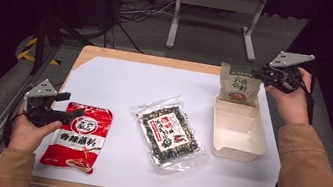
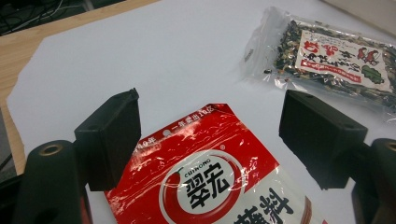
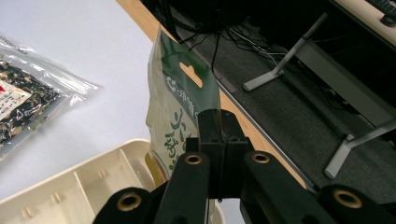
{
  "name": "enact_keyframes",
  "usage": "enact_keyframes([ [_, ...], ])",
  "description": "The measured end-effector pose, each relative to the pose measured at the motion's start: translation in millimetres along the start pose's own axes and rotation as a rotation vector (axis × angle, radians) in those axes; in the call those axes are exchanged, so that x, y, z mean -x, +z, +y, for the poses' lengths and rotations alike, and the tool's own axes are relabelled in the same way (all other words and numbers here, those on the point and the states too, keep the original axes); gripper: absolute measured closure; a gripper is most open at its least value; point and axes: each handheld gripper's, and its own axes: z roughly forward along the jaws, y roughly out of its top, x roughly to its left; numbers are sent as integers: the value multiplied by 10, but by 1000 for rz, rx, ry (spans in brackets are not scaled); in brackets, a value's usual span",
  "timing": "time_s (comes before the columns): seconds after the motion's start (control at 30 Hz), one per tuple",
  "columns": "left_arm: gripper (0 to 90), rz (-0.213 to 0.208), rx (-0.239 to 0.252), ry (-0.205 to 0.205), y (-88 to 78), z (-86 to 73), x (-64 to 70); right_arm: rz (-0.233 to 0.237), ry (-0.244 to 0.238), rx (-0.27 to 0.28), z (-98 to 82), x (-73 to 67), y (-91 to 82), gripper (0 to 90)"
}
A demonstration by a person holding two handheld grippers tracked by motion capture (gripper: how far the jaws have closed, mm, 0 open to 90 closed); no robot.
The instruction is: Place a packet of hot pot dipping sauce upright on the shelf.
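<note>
On the white-covered table (image 1: 120, 86), the right gripper (image 1: 265, 73) pinches a green-topped pouch (image 1: 239, 85) over the cream plastic tray (image 1: 238, 140); the spread left gripper (image 1: 67, 104) hovers at the red sachet (image 1: 79, 135), and a clear seaweed packet (image 1: 170, 133) waits.

Lower half of the red sachet (image 2: 205, 182) cut off by the left gripper view's bottom edge

Red seasoning packet (image 2: 205, 177): round emblem reading "CUIHONG" above large black characters "翠宏"; in the high view, "香辣蘸料" on its white band. Clear seaweed packet (image 2: 327, 60): white label with red characters, too small to read. Green-topped pouch (image 3: 180, 107): white and green characters, partly hidden, unreadable.
</note>
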Motion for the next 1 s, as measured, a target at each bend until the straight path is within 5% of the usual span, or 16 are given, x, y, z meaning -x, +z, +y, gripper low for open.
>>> enact_keyframes([
  [0.5,213,-2,1,2,0,5,2,34,32,-42,-130,-65,129,899],
  [0.77,212,-4,0,5,10,9,9,12,68,-99,-243,-29,105,896],
  [1.0,212,-4,-3,10,28,17,12,9,87,-96,-291,-28,99,892],
])
